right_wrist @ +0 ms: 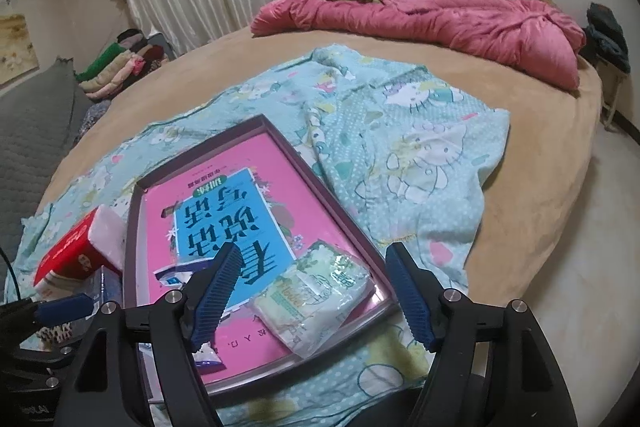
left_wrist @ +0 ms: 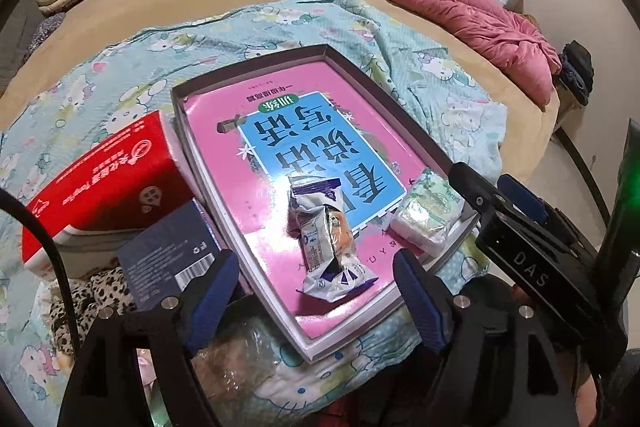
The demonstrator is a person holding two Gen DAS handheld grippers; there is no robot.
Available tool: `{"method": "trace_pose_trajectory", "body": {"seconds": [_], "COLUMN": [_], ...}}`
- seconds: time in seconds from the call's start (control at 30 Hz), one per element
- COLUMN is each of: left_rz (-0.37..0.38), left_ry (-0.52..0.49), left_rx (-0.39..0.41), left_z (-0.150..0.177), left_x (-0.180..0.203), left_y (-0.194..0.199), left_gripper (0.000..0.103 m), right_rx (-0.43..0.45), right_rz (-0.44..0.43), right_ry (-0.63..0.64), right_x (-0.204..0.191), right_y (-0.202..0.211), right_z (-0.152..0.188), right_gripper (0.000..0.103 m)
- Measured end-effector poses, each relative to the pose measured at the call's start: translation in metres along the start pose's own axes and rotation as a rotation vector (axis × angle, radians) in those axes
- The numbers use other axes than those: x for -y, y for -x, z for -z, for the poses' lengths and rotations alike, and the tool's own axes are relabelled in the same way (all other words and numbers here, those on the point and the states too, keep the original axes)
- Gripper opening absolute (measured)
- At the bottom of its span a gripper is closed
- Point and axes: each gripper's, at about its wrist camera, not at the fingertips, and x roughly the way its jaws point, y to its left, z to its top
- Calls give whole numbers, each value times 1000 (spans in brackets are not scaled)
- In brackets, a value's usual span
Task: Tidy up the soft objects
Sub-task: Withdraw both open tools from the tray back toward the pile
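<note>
On the bed, over a light blue cartoon-print blanket (left_wrist: 132, 75), we see a shallow box tray (left_wrist: 182, 99) with a pink and blue book cover (left_wrist: 280, 131) lying flat inside it. On this cover lies a crumpled white and blue snack wrapper (left_wrist: 330, 239), near the front edge of the tray. A soft pack of tissues with green print (right_wrist: 316, 291) rests in the right front corner of the tray, just beside the wall. Our left gripper (left_wrist: 316, 291) hangs above the wrapper with its jaws spread wide, and nothing is pinched between them. Our right gripper (right_wrist: 316, 291) is over the tissue pack, jaws also spread, and the pads do not press on the pack. To the left of the tray we see a red tissue box (left_wrist: 100, 183) and a dark blue carton (left_wrist: 168, 259) touching it. A pink quilt (right_wrist: 440, 15) lies at the far side of the bed, well apart from the tray.
</note>
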Motion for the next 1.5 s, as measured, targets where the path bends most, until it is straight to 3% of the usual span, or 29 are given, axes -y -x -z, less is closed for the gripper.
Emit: {"method": "trace_pose_trajectory", "body": {"seconds": [0.2, 0.63, 0.83, 1.5], "left_rz": [-9, -27, -44, -140], "left_ry": [3, 50, 86, 159], "left_rx": [27, 86, 116, 192], "left_z": [4, 13, 17, 33], "left_x": [-4, -27, -44, -96], "left_y": [15, 60, 82, 132], "left_gripper": [86, 86, 86, 86], "right_rx": [51, 132, 121, 139], "right_rz": [-7, -61, -118, -210], "right_ry": [31, 38, 20, 148], "right_x": [-12, -48, -64, -127], "right_y": [19, 69, 85, 115], "right_z": [-6, -34, -38, -36], "right_gripper": [76, 77, 77, 77]}}
